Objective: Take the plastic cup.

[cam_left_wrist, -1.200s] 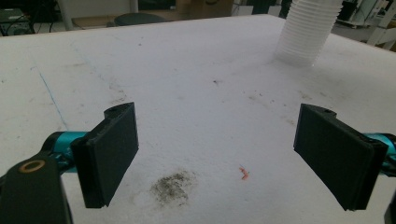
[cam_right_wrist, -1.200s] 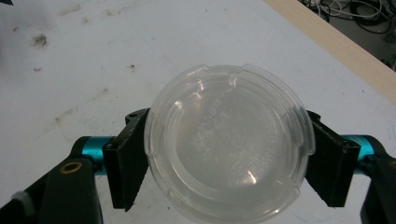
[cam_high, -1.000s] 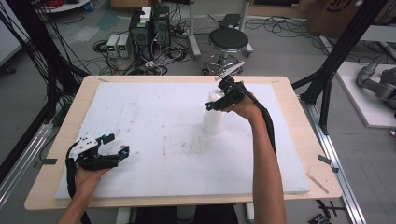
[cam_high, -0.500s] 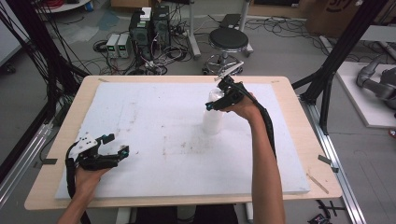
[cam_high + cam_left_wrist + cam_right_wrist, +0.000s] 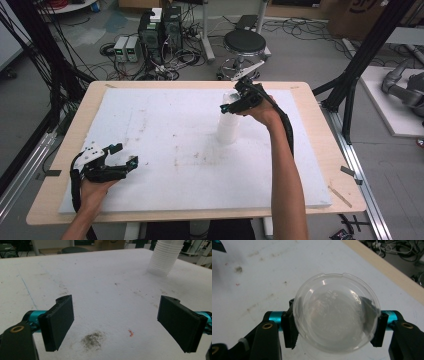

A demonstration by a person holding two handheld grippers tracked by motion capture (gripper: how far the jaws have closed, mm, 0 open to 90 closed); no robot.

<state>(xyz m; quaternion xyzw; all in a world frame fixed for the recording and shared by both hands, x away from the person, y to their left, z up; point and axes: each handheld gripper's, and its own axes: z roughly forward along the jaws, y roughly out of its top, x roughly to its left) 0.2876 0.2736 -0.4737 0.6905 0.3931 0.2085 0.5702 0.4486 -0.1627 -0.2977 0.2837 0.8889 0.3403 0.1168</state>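
While the left hand-held gripper (image 5: 121, 155) rests low near the front left corner of the white tabletop (image 5: 165, 130), its jaws stand wide apart with nothing between them. A dark smudge (image 5: 93, 339) and a small red mark (image 5: 130, 332) lie on the surface just ahead of it. Farther right, a stack of clear plastic cups (image 5: 228, 121) stands upright toward the back. The right hand-held gripper (image 5: 235, 106) sits at the top of that stack, jaws pressed against opposite sides of the top cup (image 5: 336, 312).

The high view overlooks the table (image 5: 310, 150); both gripper views sit low, sharing its white surface.
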